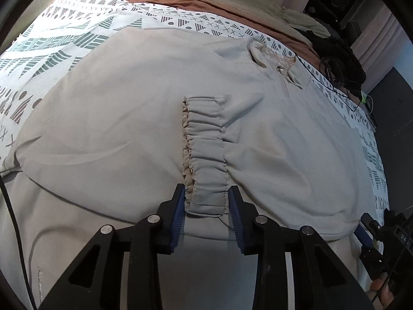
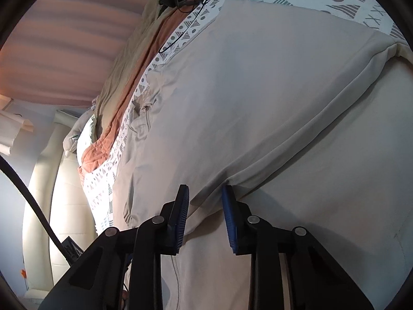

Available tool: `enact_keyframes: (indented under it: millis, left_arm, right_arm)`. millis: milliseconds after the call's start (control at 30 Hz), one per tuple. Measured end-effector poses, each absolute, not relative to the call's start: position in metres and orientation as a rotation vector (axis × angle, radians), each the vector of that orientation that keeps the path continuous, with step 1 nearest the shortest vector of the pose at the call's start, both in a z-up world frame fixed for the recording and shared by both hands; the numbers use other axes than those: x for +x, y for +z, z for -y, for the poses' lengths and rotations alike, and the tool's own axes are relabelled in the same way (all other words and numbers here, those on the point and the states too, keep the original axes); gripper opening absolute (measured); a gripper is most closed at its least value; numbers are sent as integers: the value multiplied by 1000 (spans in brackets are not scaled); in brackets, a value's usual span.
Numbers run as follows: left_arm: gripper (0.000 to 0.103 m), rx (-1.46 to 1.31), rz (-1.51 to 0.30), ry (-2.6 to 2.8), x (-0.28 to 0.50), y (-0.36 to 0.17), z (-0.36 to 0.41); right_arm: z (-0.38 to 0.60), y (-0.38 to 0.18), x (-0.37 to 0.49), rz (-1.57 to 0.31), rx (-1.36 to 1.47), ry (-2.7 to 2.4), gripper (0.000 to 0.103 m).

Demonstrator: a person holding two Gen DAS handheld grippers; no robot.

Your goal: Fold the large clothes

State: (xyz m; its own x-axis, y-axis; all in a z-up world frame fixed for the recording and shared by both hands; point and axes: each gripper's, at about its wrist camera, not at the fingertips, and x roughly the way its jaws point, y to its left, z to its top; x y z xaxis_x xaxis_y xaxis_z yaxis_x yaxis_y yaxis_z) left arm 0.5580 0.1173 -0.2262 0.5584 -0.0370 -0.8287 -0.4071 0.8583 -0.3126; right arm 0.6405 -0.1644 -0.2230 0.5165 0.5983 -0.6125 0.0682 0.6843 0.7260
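jacket (image 1: 116, 118): one, beige, lying spread on the bed (image 1: 64, 38), covering most of the patterned sheet.
handling: looking soft, light, limp; likely sagging and sliding if lifted at one point. Thin smooth cloth may be slipping in the pads.
hold points: cuff (image 1: 205, 155), thick elastic, best bite; folded sleeve ridge (image 2: 296, 129) second.
left gripper (image 1: 206, 201): jaws bracketing the cuff end, parted, not looking clamped.
right gripper (image 2: 205, 201): jaws parted, straddling the ridge fold, cloth bunching between.
count: 1 jacket, 1 cuff showing, 1 zip (image 1: 284, 82), 2 grippers.
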Motion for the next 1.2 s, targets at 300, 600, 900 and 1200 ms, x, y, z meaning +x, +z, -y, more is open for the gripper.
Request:
enact_keyframes:
  millis: [300,600,900,1200]
  left_arm:
    - [27,-619,-901,318,546,-216,-147]
    - [98,-653,-854,280,514,-203,-135]
    - [100,-676,-789,316,447,-179,-133]
    - [100,-665,-729,314,371,-151,-138]
  right_arm:
    - [160,-224,647,-1055,747,366,25]
    - [170,-203,629,-946,699,323,89]
    - [192,-204,570,-900,663,327,89]
    - [242,-183,501,-814,644,305,89]
